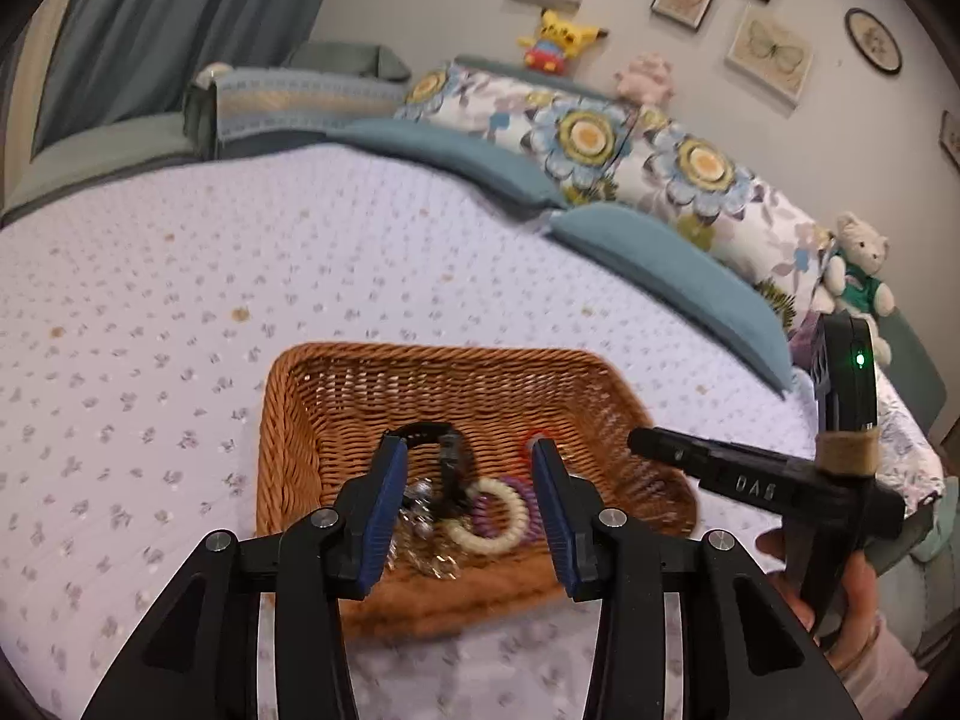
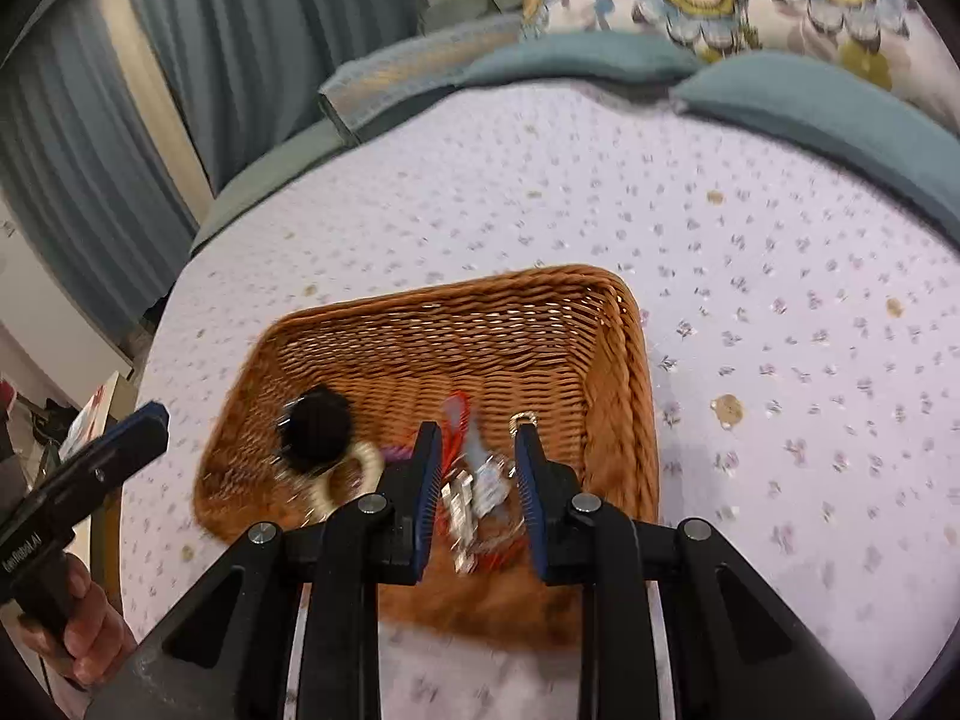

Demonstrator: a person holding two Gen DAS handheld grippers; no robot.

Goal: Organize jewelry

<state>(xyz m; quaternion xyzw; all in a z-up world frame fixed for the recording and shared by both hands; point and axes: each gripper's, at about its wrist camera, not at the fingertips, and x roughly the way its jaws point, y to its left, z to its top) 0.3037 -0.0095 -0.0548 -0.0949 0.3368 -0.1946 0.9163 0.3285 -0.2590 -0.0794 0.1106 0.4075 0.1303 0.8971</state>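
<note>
Sitting on the bed (image 1: 180,276), on its pale flowered cover, the wicker basket (image 1: 312,396) holds all the jewelry I can see: a black watch (image 1: 432,438) toward its left side, a cream coil bracelet (image 1: 489,519) and a purple coil bracelet (image 1: 516,489) just beside the watch, some silvery chain pieces (image 1: 420,504) touching them, and over at the basket's right side a red cord (image 2: 459,420) with small metal pieces (image 2: 462,498), blurred in my right view. I have both tools tilted down over the basket's near edge. My left gripper (image 1: 465,456) has its fingers moderately apart with nothing pressed between the blue pads; the watch and coils lie in the basket below and between them. My right gripper (image 2: 474,438) shows a narrower gap, also gripping nothing, with the red cord and metal pieces lying under that gap. My right hand (image 1: 840,594) is wrapped round its handle beside the basket's right edge, my left hand (image 2: 90,630) off its left edge.
</note>
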